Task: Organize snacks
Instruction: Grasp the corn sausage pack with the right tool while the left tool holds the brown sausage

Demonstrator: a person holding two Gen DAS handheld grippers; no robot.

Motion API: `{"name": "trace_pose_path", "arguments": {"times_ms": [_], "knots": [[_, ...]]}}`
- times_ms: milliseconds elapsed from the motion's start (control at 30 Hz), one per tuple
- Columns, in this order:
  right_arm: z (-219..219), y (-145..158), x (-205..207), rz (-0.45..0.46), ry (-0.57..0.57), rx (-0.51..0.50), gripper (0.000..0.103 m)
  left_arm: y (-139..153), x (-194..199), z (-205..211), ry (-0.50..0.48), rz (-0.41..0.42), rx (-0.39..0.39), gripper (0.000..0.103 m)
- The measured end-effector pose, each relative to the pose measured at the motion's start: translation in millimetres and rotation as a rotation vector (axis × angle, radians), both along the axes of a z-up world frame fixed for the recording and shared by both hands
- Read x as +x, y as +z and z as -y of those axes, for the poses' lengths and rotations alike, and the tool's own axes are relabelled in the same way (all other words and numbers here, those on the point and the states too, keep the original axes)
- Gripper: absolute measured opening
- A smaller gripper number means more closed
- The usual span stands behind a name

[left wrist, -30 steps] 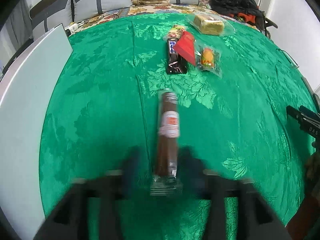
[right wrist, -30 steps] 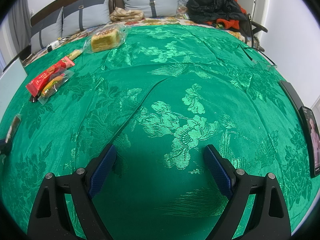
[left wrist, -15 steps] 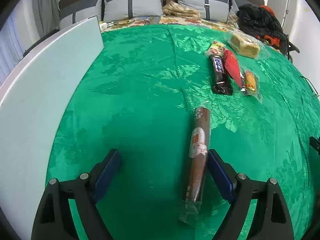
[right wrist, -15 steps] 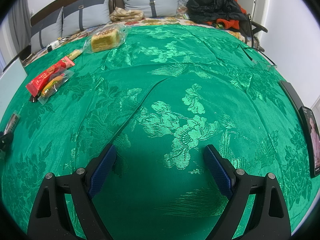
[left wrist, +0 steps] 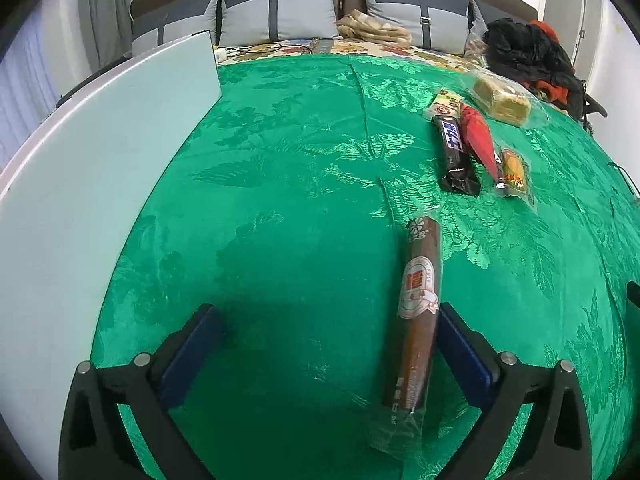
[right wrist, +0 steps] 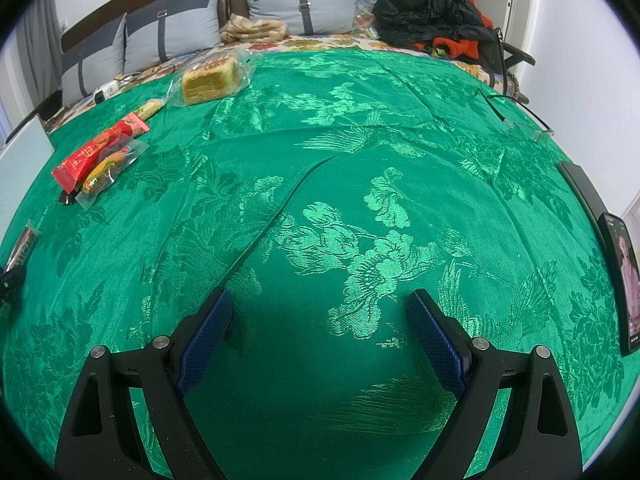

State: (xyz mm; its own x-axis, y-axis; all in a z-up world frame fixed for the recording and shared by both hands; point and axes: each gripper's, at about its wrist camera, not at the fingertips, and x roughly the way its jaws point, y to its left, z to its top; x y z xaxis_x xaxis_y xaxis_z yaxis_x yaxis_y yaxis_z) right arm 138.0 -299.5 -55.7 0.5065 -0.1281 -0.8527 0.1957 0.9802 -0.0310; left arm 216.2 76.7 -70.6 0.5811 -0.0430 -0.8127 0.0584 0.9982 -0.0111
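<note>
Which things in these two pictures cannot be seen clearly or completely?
- Brown sausage, right wrist view: cut off by the left edge.
- Dark chocolate bar, right wrist view: almost wholly hidden under the red packet.
- Phone, right wrist view: screen too slanted to read.
- Right gripper, left wrist view: only a dark tip at the right edge.

My left wrist camera sits low behind its fingers, tilted down at the green cloth (left wrist: 304, 184), close over it, a white board (left wrist: 92, 184) at nine o'clock. My right wrist camera looks down the same cloth further right. Both face the grey pillows (right wrist: 280, 4) at twelve o'clock and share the bread loaf (left wrist: 502, 100) and red packet (right wrist: 100, 148).
</note>
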Motion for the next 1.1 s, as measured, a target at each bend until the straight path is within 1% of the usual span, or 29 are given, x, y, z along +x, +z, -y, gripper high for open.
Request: {"name": "trace_pose_path", "arguments": {"times_ms": [333, 400, 433, 533, 567, 633, 667, 700, 767, 833, 900, 933, 967, 1000, 1033, 1100], "knots": [[-1, 1, 0, -0.001, 0.0, 0.004, 0.092, 0, 1, 0, 0.0, -0.001, -0.002, 0.103], [-2, 1, 5, -0.041, -0.016, 0.014, 0.091, 0, 1, 0, 0.0, 0.0, -0.003, 0.103], [-4, 3, 11, -0.059, -0.039, 0.051, 0.091, 0, 1, 0, 0.0, -0.001, -0.003, 0.103], [-23, 16, 32, -0.001, -0.069, 0.293, 0.091, 0, 0, 0, 0.0, -0.001, -0.003, 0.103], [-34, 18, 43, -0.001, -0.067, 0.351, 0.091, 0, 1, 0, 0.0, -0.001, -0.003, 0.103], [-67, 17, 75, -0.033, -0.028, 0.432, 0.09, 0, 0, 0, 0.0, -0.001, -0.003, 0.103], [-80, 16, 87, -0.045, -0.008, 0.433, 0.088, 0, 1, 0, 0.0, -0.001, -0.003, 0.103], [-95, 16, 101, -0.055, 0.022, 0.413, 0.088, 0, 1, 0, 0.0, -0.001, -0.003, 0.103], [-129, 11, 130, -0.077, 0.076, 0.325, 0.087, 0, 0, 0, 0.0, -0.001, -0.003, 0.103], [-147, 1, 150, -0.128, 0.071, 0.277, 0.085, 0, 0, 0, 0.0, -0.001, -0.003, 0.103], [-160, -8, 162, -0.169, 0.055, 0.29, 0.081, 0, 1, -1, 0.0, -0.001, -0.004, 0.103], [-166, -7, 163, -0.164, 0.058, 0.249, 0.068, 0, 0, -1, 0.0, -0.001, -0.003, 0.103], [-174, -7, 163, -0.172, 0.079, 0.196, 0.06, 0, 0, -1, 0.0, -0.001, -0.003, 0.103], [-178, -6, 161, -0.167, 0.104, 0.161, 0.04, 0, 1, -1, 0.0, -0.001, -0.003, 0.103], [-178, -6, 157, -0.16, 0.119, 0.181, 0.035, 0, 1, -1, 0.0, -0.001, -0.003, 0.103], [-167, -3, 145, -0.168, 0.123, 0.25, 0.033, 0, 1, -1, 0.0, -0.001, -0.002, 0.103]]}}
